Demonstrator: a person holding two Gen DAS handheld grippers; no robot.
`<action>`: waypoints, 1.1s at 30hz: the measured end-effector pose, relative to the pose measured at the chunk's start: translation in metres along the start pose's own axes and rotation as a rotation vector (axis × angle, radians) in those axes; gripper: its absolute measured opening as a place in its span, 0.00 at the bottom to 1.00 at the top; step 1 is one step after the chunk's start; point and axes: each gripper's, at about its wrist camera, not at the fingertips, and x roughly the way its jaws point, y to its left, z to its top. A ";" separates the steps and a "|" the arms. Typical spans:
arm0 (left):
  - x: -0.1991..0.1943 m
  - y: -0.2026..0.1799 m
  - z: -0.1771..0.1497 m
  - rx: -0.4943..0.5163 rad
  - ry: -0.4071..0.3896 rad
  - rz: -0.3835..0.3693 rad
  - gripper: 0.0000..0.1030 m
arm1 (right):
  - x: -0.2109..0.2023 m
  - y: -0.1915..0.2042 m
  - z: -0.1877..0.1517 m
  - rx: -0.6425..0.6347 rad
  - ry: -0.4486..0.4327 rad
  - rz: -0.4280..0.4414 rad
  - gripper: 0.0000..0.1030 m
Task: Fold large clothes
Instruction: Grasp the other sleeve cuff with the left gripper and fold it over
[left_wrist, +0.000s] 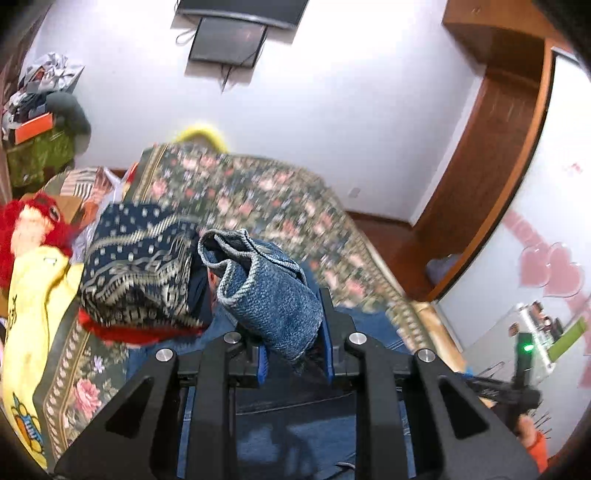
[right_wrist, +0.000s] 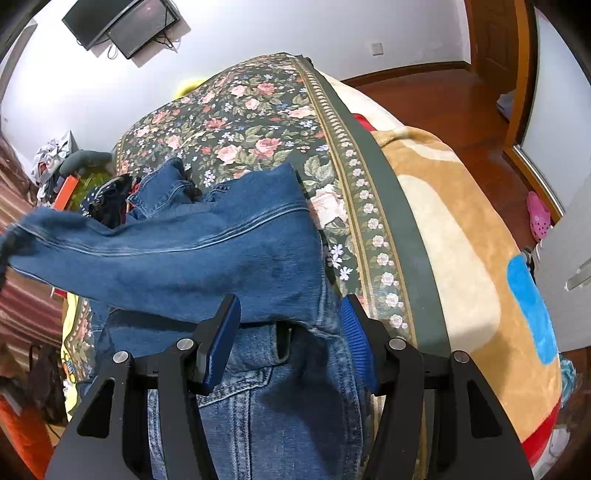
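Bedding fills both views: a floral bedspread over a tan blanket that hangs off the near edge of the bed. Behind it stand a white wall and a dark wall-mounted screen, cut off at the top of the left wrist view.

On the bedspread lies the denim jacket, its body spread toward the camera and partly hidden under the gripper frames. One sleeve runs out toward the left edge of the right wrist view, where its end goes blurred and is lost.

A dark navy patterned garment sits bunched beside the jacket with something red under it, hard to identify. A yellow garment and a red plush toy lie beyond it, both cut by the picture's edge.

The left gripper has its blue pads closed tight on the sleeve cuff, which stands bunched up above the fingers; the floral cover behind is smeared with motion blur. The right gripper holds its jaws partly apart, straddling a fold of the jacket; denim lies between the pads and touches the left one, but whether it is truly clamped cannot be made out. That right gripper shows at the lower right of the left wrist view, with a green light and part of the person's hand.
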 end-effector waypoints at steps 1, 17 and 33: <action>-0.003 0.001 0.001 0.002 -0.005 0.003 0.21 | 0.001 0.001 0.000 -0.002 0.001 0.001 0.51; 0.038 0.112 -0.116 -0.179 0.328 0.147 0.26 | 0.021 0.019 -0.004 -0.036 0.050 0.001 0.51; 0.016 0.156 -0.146 -0.258 0.358 0.265 0.59 | 0.033 0.025 0.017 -0.054 0.057 -0.015 0.52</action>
